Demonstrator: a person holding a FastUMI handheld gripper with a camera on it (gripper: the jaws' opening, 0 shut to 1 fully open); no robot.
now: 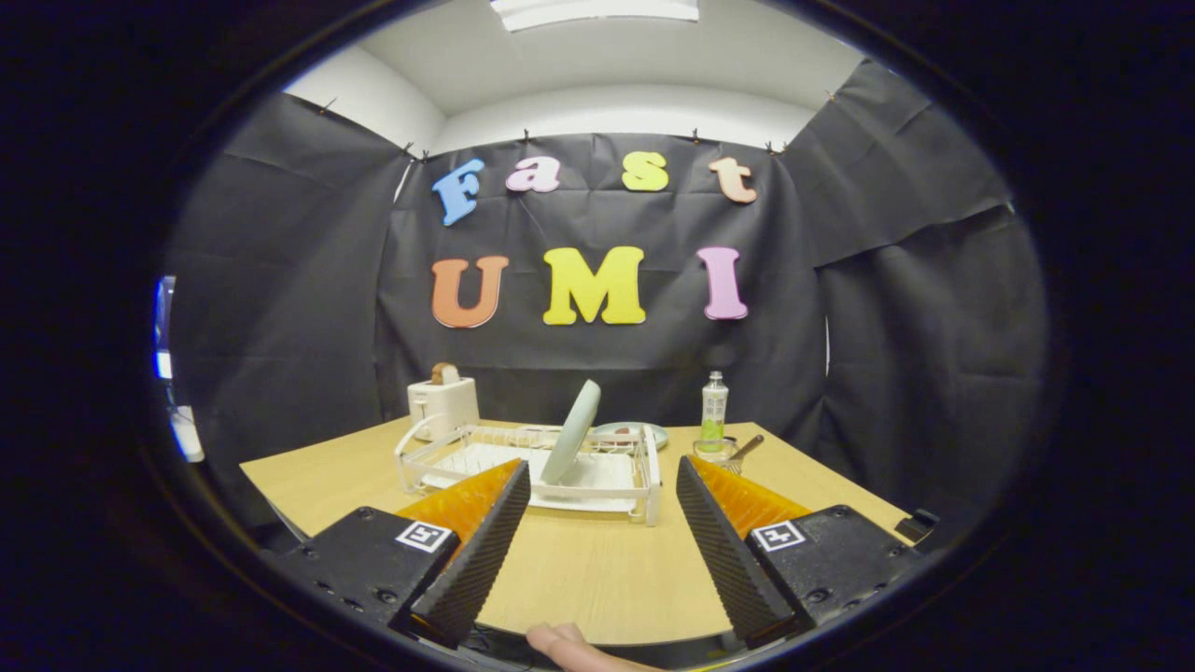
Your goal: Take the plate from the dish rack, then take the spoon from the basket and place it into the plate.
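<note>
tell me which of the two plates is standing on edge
The pale plate in the dish rack, leaning upright just beyond the open fingers. The other plate lies flat on the table behind the rack.

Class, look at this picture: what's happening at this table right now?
A person holds a gripper over the near side of a wooden table, its fingers wide open and holding nothing. Just beyond them sits a white dish rack with a pale plate standing tilted on edge in it, untouched. Right of the rack, a spoon handle sticks out of a small basket beside a bottle. A toaster stands behind the rack. Nothing has been picked up yet.
</note>
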